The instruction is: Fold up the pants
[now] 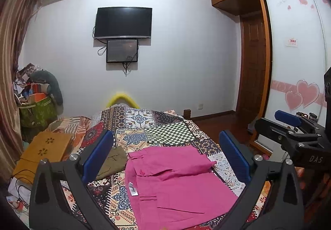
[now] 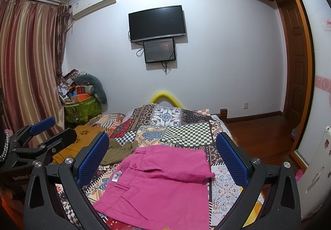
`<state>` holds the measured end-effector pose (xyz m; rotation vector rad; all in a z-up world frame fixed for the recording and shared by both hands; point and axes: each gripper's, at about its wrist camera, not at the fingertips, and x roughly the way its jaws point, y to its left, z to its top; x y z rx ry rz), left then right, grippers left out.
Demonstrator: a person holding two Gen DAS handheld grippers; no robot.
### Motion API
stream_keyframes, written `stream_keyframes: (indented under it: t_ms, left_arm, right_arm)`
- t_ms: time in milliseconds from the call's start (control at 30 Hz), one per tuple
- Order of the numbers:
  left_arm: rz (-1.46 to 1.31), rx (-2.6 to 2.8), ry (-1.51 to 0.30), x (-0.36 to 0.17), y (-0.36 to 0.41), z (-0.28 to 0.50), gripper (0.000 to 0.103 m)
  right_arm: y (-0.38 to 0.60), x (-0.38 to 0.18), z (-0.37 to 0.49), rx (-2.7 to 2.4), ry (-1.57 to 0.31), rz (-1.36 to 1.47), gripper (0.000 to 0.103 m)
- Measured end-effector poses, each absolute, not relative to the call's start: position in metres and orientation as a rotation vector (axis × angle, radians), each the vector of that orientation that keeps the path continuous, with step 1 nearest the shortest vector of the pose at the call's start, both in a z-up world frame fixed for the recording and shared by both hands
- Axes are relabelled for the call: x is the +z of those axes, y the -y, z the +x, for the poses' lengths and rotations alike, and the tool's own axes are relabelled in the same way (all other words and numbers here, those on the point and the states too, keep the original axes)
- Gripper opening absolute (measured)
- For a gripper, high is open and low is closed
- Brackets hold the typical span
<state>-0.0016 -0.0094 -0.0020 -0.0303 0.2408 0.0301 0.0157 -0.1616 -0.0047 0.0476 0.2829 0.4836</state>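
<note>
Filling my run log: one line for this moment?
pink pants: folded, on quilt | left gripper: open, empty | right gripper: open, empty

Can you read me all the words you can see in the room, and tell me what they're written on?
"DAS": on the black body of the right gripper, seen from the left wrist.
"GenRobot": on the black body of the left gripper, cut off after that.
White tag on the pink pants: too small.
Air conditioner sticker: blurred.
Wardrobe door sign and lettering: unreadable.
</note>
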Motion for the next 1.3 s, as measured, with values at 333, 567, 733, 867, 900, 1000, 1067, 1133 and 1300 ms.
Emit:
stream_keyframes:
  t_ms: [333,567,733,867,900,1000,1067,1133,1300]
  left_arm:
    - [-0.030,0.032,-0.240,-0.0005,0.0087,-0.0014,0.103]
    - [-0.030,0.031,-0.240,-0.0016,0.0093,-0.0003,0.103]
    - [-0.031,0.030,-0.241,-0.0019,0.0092,-0.0002,0.103]
    - [-0.031,0.030,-0.240,-0.0023,0.0090,0.0000,0.103]
    - [-0.031,0.030,-0.240,-0.0027,0.0092,0.0001,0.103]
    - [-0.031,0.030,-0.241,-0.0027,0.0089,0.0000,0.103]
    - [-0.032,0.028,-0.243,-0.0029,0.0089,0.0003,0.103]
    - [-0.032,0.028,-0.244,-0.0042,0.0094,0.0009,0.103]
    - [-0.030,0.030,-0.252,-0.0073,0.0085,0.0048,0.103]
  right_arm:
    - [0.1619,-0.0047,0.0162,0.483,-0.283,0.048,0.103]
    - [0.1621,-0.0046,0.0164,0.484,-0.284,0.048,0.103]
    - [0.1621,-0.0048,0.0163,0.485,-0.284,0.049,0.103]
    - [0.1619,-0.0049,0.0162,0.484,-0.284,0.049,0.103]
    - [0.1618,-0.0048,0.0162,0.483,-0.284,0.049,0.103]
    - [0.1617,-0.0053,0.0149,0.483,-0.287,0.050,0.103]
    - [0.1613,-0.0057,0.0143,0.483,-0.287,0.050,0.103]
    - [0.1612,-0.0057,0.0143,0.483,-0.288,0.050,0.103]
    - [0.1597,-0.0077,0.0150,0.484,-0.297,0.054,0.103]
